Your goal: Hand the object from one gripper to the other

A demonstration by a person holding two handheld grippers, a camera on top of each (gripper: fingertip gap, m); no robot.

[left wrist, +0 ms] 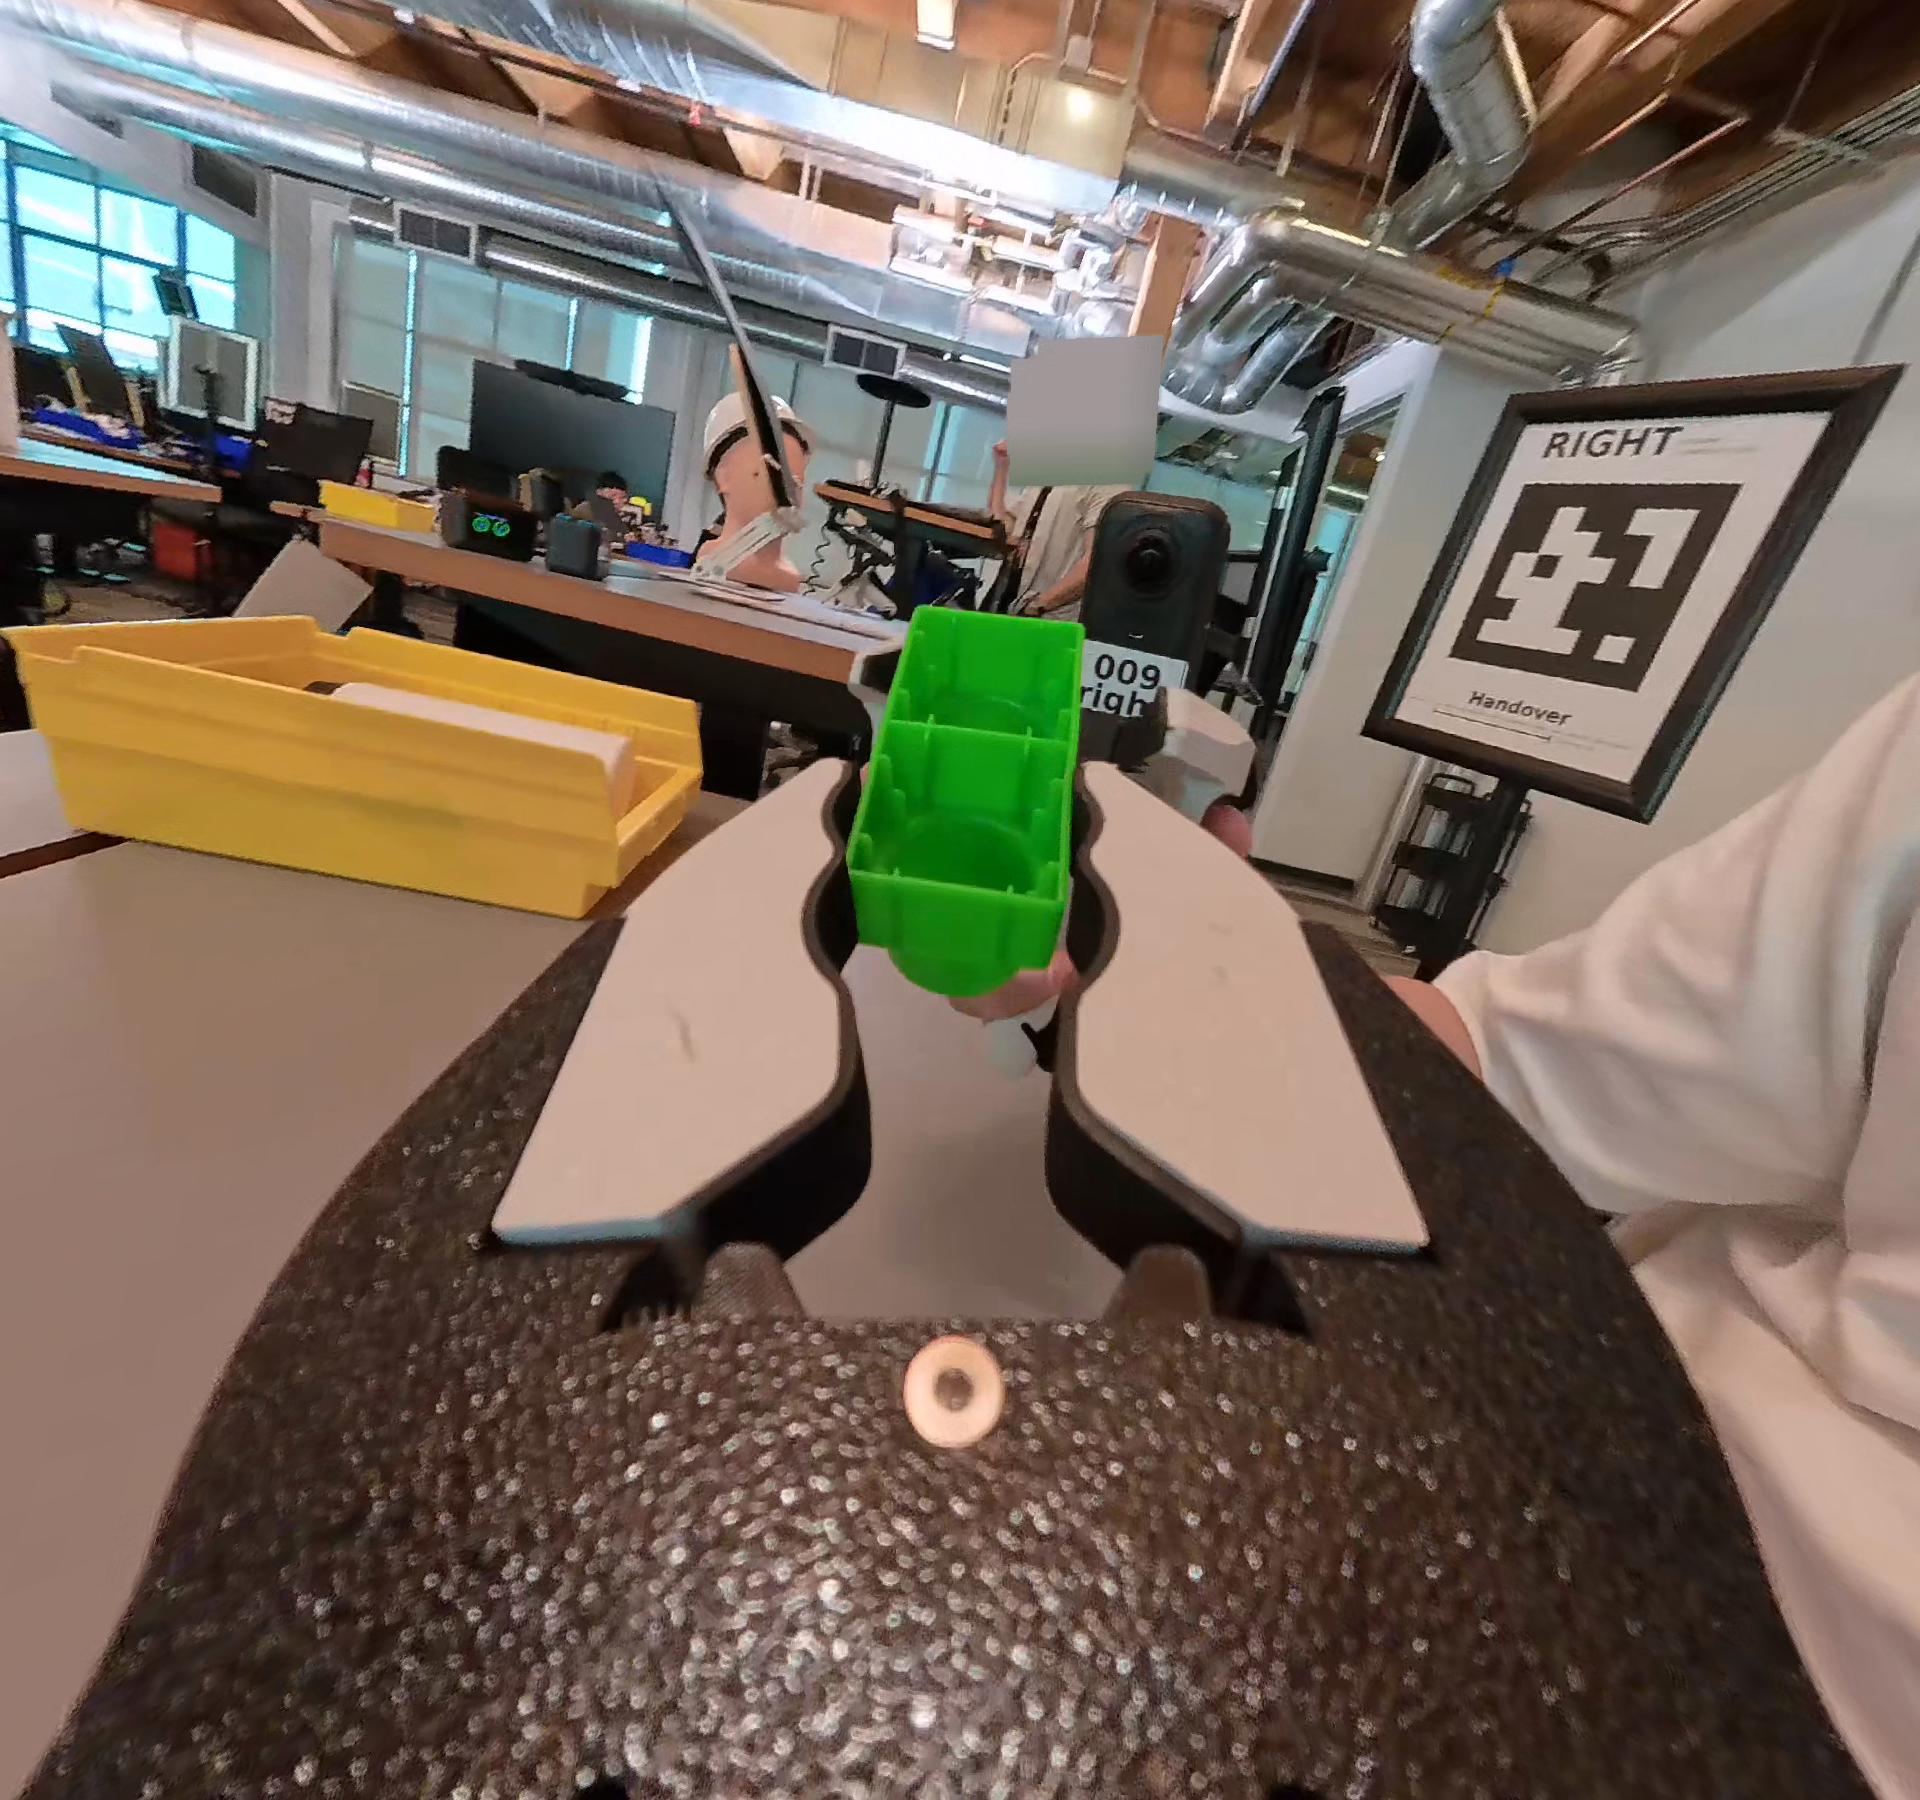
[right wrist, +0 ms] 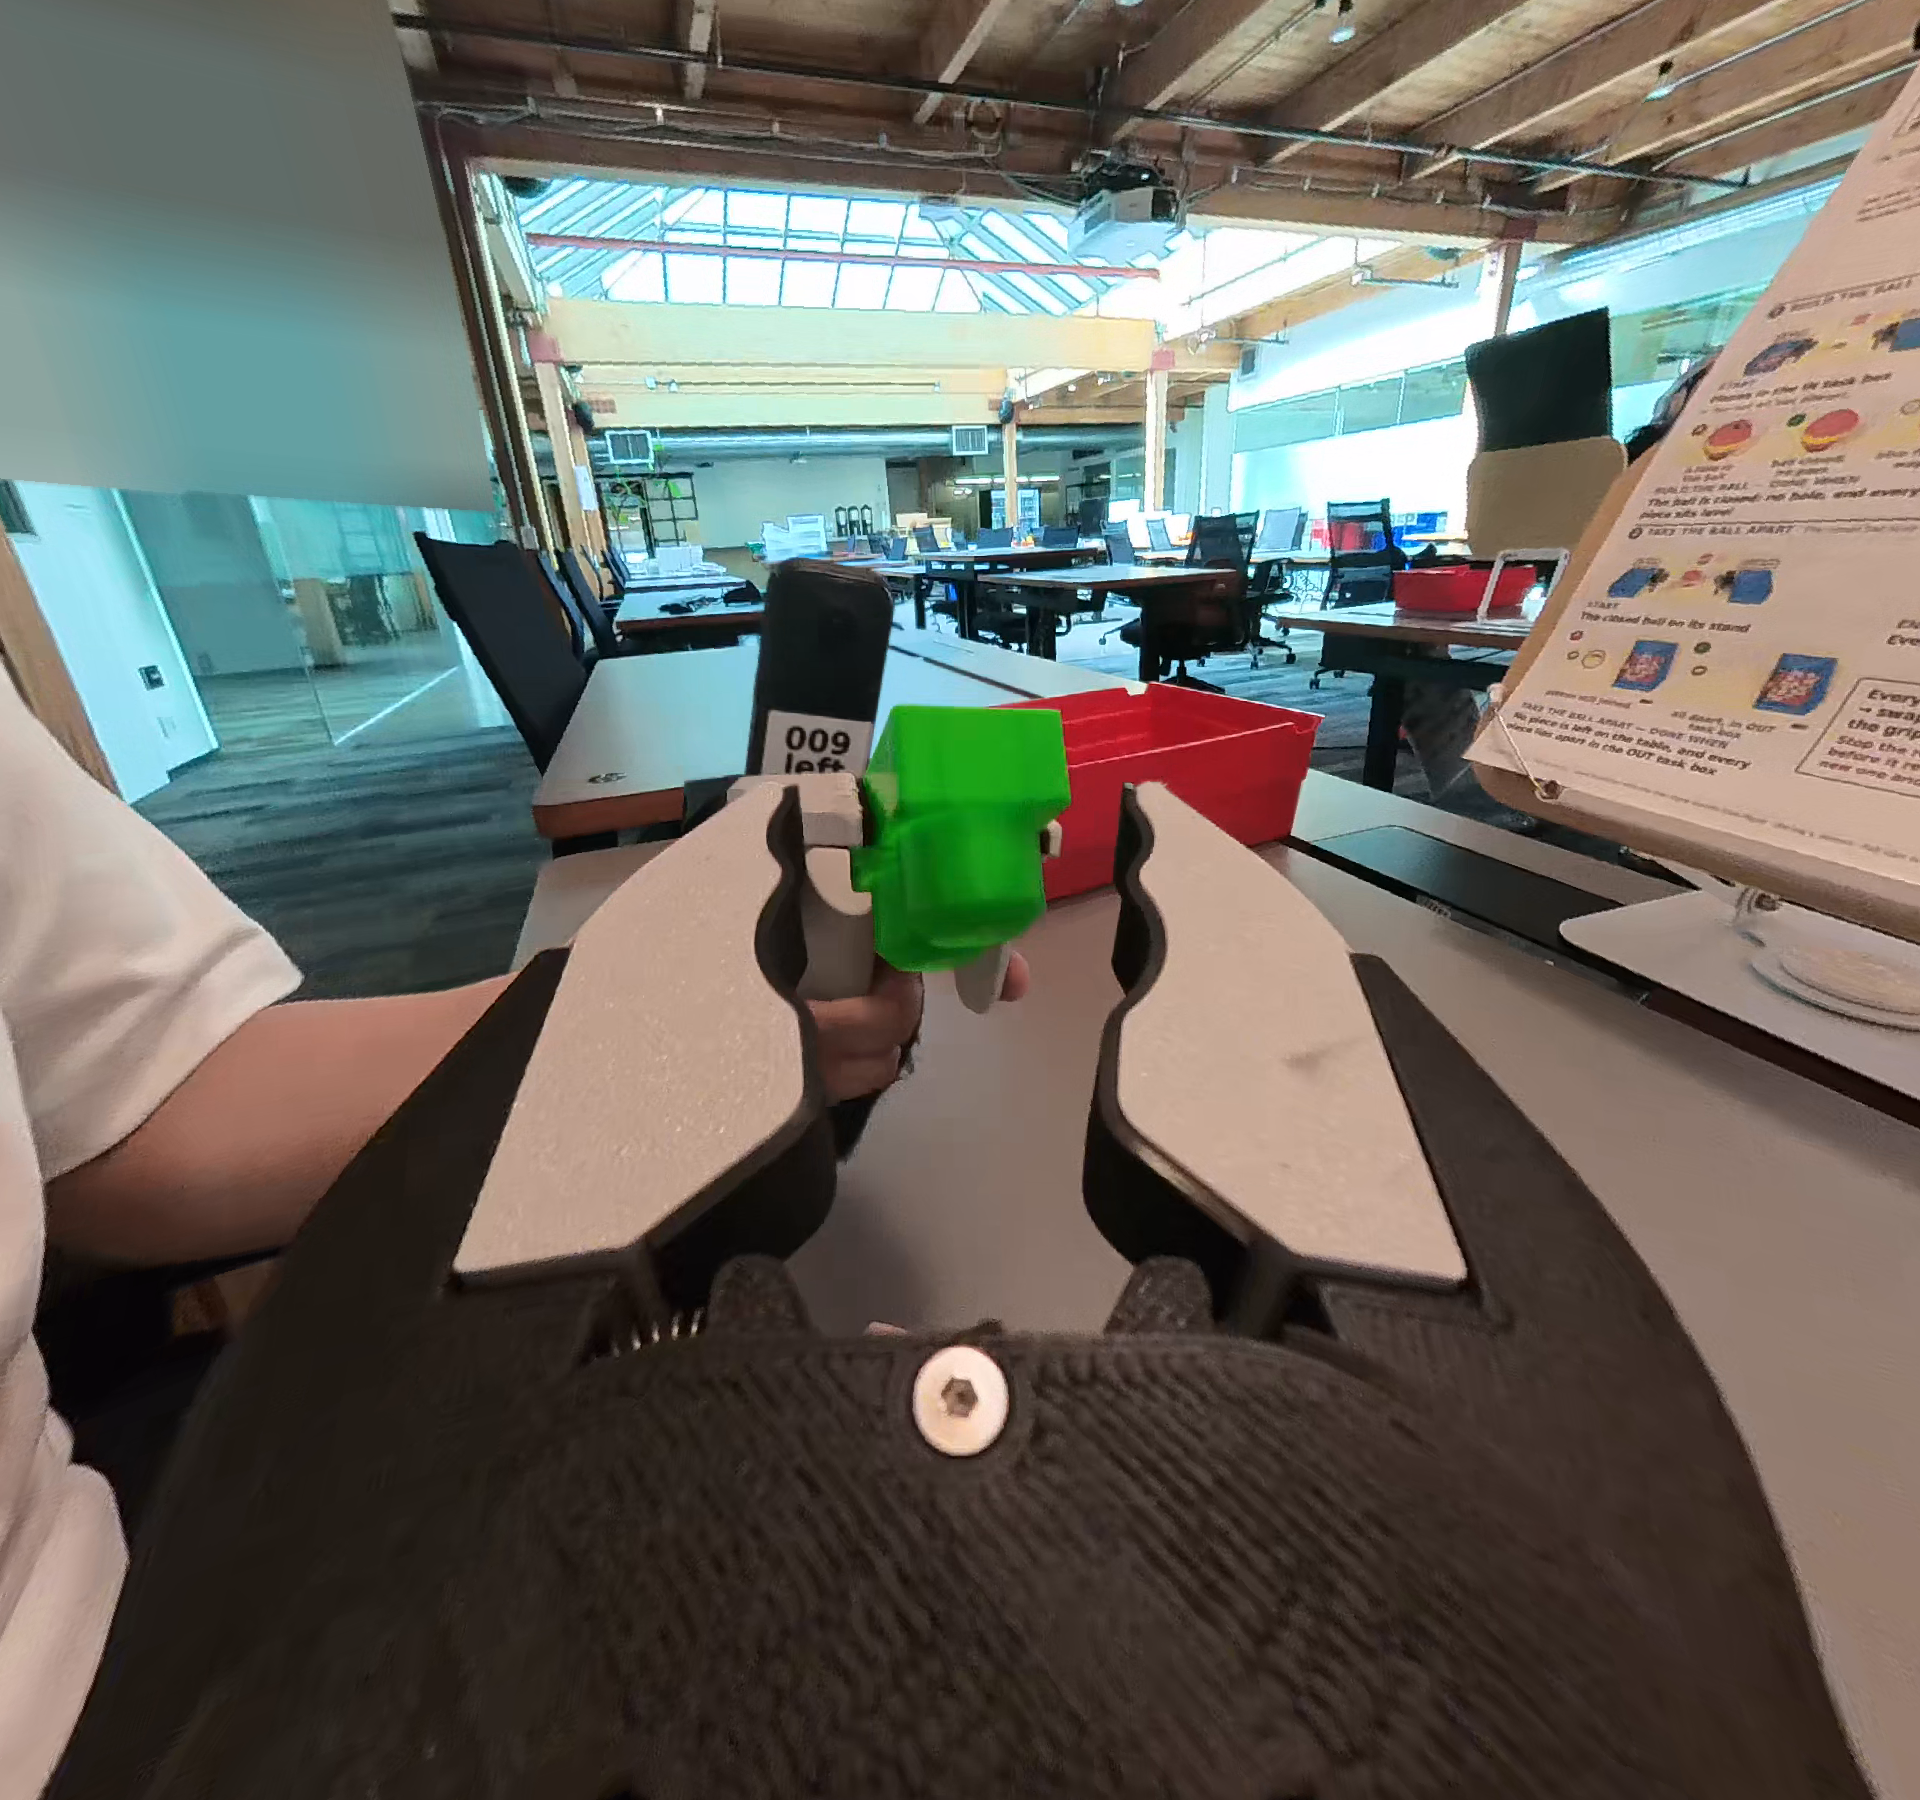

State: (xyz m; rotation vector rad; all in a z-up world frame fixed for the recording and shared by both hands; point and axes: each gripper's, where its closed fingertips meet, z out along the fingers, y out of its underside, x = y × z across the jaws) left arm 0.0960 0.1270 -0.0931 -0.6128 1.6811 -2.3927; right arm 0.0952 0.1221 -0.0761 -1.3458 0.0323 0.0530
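A bright green plastic block [left wrist: 966, 815] with open ribbed compartments sits between the fingers of my left gripper [left wrist: 961, 800], which is shut on its sides and holds it above the table. In the right wrist view the green block [right wrist: 961, 857] lies between the spread fingers of my right gripper [right wrist: 961, 815], which is open, with a gap on its right side. The left gripper's grey finger [right wrist: 831, 877] shows beside the block there. The right gripper's body [left wrist: 1153, 566] faces me behind the block in the left wrist view.
A yellow bin [left wrist: 312, 794] stands on the grey table [left wrist: 260, 1075] to the left. A red bin [right wrist: 1195, 763] stands behind the block. A framed marker sign [left wrist: 1621, 587] and an instruction sheet on a stand [right wrist: 1714, 607] are nearby. A white sleeve [left wrist: 1662, 1023] is at the right. Left and right tips are no more than a few centimetres apart.
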